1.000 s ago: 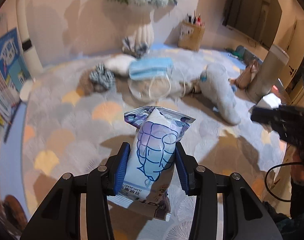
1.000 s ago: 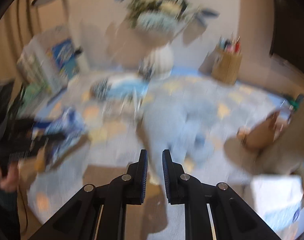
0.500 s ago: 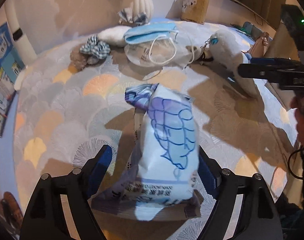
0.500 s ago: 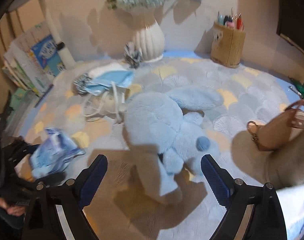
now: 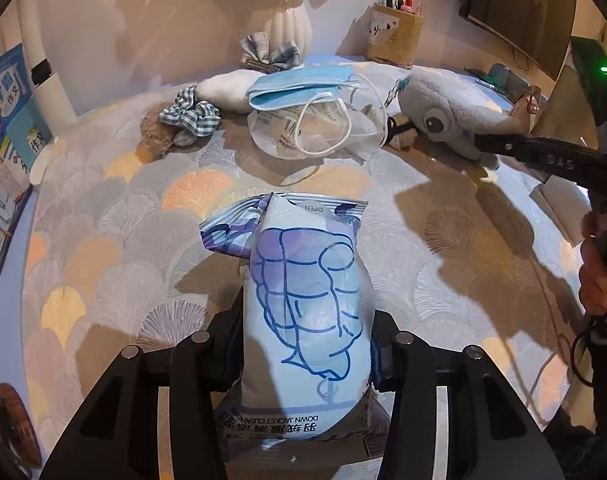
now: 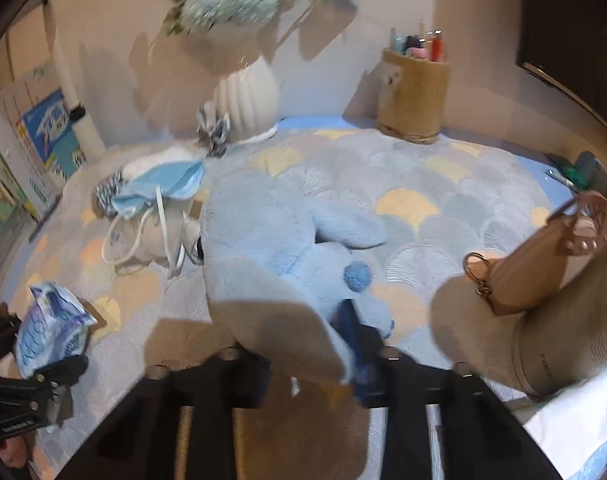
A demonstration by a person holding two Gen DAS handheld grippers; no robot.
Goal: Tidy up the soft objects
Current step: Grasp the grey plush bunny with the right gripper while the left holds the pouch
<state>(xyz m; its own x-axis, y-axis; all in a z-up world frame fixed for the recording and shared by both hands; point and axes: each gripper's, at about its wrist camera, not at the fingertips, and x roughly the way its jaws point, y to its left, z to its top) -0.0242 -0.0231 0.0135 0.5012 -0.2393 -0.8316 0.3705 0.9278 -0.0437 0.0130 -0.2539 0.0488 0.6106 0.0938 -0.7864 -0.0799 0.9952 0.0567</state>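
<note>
My left gripper [image 5: 307, 356] is shut on a blue and white wipes pack [image 5: 303, 296], held over the patterned mat [image 5: 115, 240]; the pack also shows at the left of the right wrist view [image 6: 51, 328]. My right gripper [image 6: 307, 364] has its fingers around the lower part of a light blue plush toy [image 6: 271, 240]; the plush also shows in the left wrist view [image 5: 443, 116]. The frame is blurred, so the right grip is unclear. Blue face masks [image 5: 299, 88] lie on a clear bag [image 5: 315, 132], beside a checked scrunchie [image 5: 191, 112].
A white vase [image 6: 245, 98] with flowers and a pen holder [image 6: 413, 96] stand by the back wall. A checked bow [image 5: 269, 52] lies by the vase. Books [image 5: 7, 128] stand at the left. A tan handbag [image 6: 543, 264] sits at the right.
My left gripper opened half a second ago and has closed on the wipes pack again. My right gripper opened wide, moved forward and its fingers now close in around the plush.
</note>
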